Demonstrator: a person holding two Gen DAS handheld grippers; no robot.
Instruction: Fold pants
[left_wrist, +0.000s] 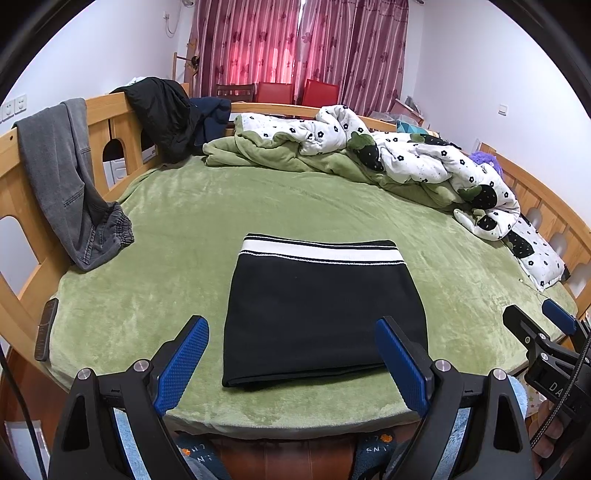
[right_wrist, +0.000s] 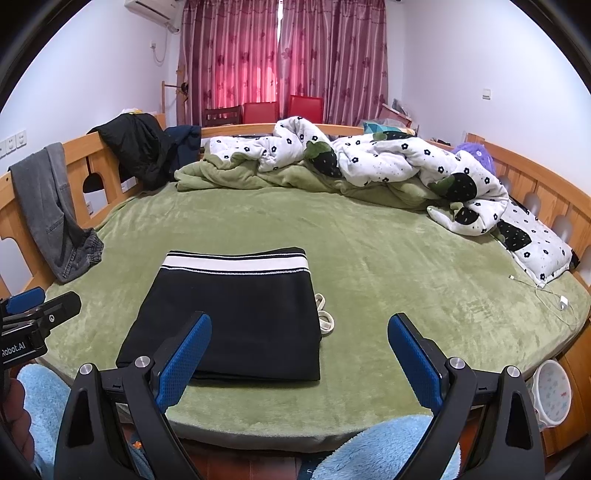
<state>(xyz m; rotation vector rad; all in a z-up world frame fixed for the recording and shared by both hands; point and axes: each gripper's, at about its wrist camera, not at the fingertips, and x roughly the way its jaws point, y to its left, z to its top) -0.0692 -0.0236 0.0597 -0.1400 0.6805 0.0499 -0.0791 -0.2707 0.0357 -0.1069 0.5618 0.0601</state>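
1. Pink flowered curtains (left_wrist: 295, 40) hang behind a wooden-railed bed (left_wrist: 107, 129) covered with a green plush sheet (left_wrist: 207, 206).
2. Folded into a neat rectangle, the black pants (left_wrist: 321, 314) lie flat on the sheet near the front edge, white-striped waistband (left_wrist: 321, 251) on the far side.
3. From my right wrist view, a pale drawstring (right_wrist: 325, 317) pokes out beside the right edge of the pants.
4. My left gripper (left_wrist: 291, 354) hangs over the near edge of the pants with its blue pads spread wide, nothing between them; the right pad overlaps the pants' corner in the view, but I cannot tell whether it touches the cloth.
5. My right gripper (right_wrist: 299, 354) also stands with its jaws wide apart and empty, to the right of the left gripper, above the near right part of the pants and the bare sheet.
6. Grey jeans (left_wrist: 62, 177) hang over the left rail, and a dark jacket (left_wrist: 162, 110) is draped further along it.
7. A white flower-print quilt (left_wrist: 424, 158) is bunched along the far and right sides.
8. A white charging cable (right_wrist: 554, 299) lies on the sheet at the right.
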